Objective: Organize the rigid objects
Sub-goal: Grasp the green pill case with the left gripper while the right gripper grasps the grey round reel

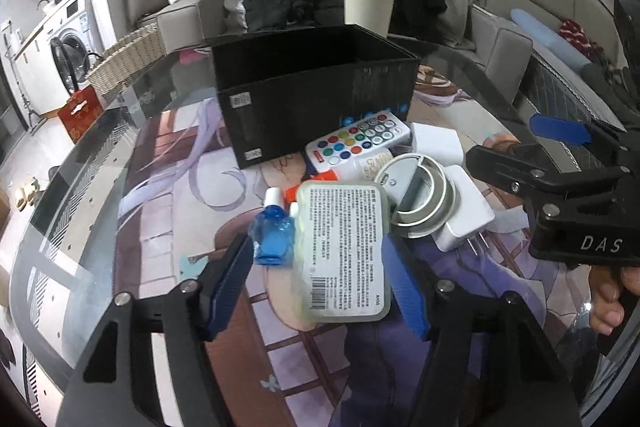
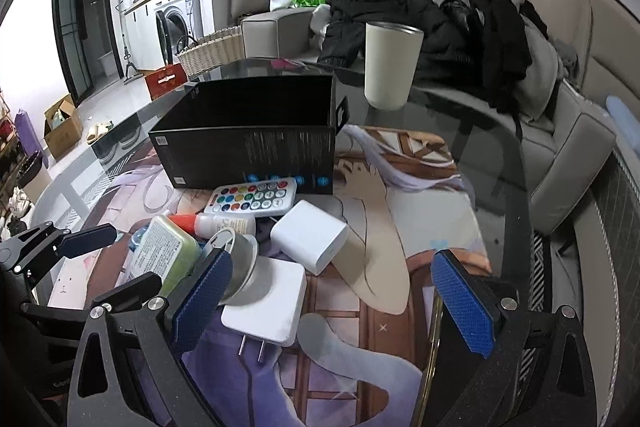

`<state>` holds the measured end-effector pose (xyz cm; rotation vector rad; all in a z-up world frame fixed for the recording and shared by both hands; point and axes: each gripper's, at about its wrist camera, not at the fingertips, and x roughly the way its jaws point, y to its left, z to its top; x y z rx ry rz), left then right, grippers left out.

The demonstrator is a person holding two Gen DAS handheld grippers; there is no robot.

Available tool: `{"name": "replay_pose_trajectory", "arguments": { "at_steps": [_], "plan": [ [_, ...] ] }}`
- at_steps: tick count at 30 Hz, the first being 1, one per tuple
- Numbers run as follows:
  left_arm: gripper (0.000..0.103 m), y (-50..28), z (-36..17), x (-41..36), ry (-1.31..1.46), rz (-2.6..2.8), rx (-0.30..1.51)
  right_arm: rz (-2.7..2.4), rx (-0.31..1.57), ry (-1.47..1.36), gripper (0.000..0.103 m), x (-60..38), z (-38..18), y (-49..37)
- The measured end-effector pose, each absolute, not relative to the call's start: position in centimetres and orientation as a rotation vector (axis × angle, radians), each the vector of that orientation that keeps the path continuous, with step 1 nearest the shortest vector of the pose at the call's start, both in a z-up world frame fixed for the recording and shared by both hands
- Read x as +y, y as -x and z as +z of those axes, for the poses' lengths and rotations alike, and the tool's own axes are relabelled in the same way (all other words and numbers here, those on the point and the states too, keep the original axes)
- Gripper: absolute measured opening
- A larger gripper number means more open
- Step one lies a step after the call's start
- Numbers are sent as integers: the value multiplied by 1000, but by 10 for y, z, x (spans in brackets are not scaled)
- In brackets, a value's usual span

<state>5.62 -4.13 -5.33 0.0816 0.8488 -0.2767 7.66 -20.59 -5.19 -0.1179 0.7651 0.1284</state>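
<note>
1. We see the left gripper (image 1: 320, 281) low over the glass table (image 1: 80, 227), its jaws apart; the grey case (image 1: 342, 247) and the blue bottle (image 1: 272, 233) lie between its blue pads with gaps on both sides, so nothing is clamped.
2. Just beyond the case lie a round tin (image 1: 416, 201), resting on a white charger (image 1: 466, 215), and a remote (image 1: 360, 139) with coloured buttons, propped on a white bottle (image 2: 228, 223) with an orange cap.
3. The open black box (image 1: 316, 91) stands behind this pile, with a pale cup (image 2: 390, 65) further back to the right.
4. We see the right gripper (image 2: 332, 303) near the pile's right side, its jaws wide apart and empty; its left pad touches or overlaps the tin, and we cannot tell which.
5. A second white charger (image 2: 310, 237) lies just beyond it.
</note>
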Motion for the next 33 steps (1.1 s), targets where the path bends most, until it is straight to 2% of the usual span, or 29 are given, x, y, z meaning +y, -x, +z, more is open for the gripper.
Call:
{"name": "replay_pose_trajectory", "arguments": {
  "at_steps": [3,5,12,15,17,26,27,29,33],
  "plan": [
    [53,-59,-52,-45,-82,-323,859,131,762,126,102,-204,-50,-77],
    [50,-61,-52,-47,-80,-344,870,134,751,131,102,-202,-49,-77],
    [50,-64,-53,-45,-48,-365,885,146,745,133,102,-197,-45,-76],
    [55,-67,-58,-52,-91,-368,906,146,742,130,102,-198,-45,-75],
    [51,-70,-63,-53,-93,-379,940,147,744,129,102,-198,-45,-75],
    [49,-59,-48,-43,-85,-365,909,187,770,120,101,-191,-48,-78],
    [43,-57,-45,-41,-83,-365,900,199,773,118,101,-189,-48,-79],
    [21,-53,-41,-34,-72,-386,893,228,785,120,97,-181,-51,-81],
    [20,-49,-44,-17,-50,-386,906,262,829,131,86,-167,-59,-89]
  ]
}}
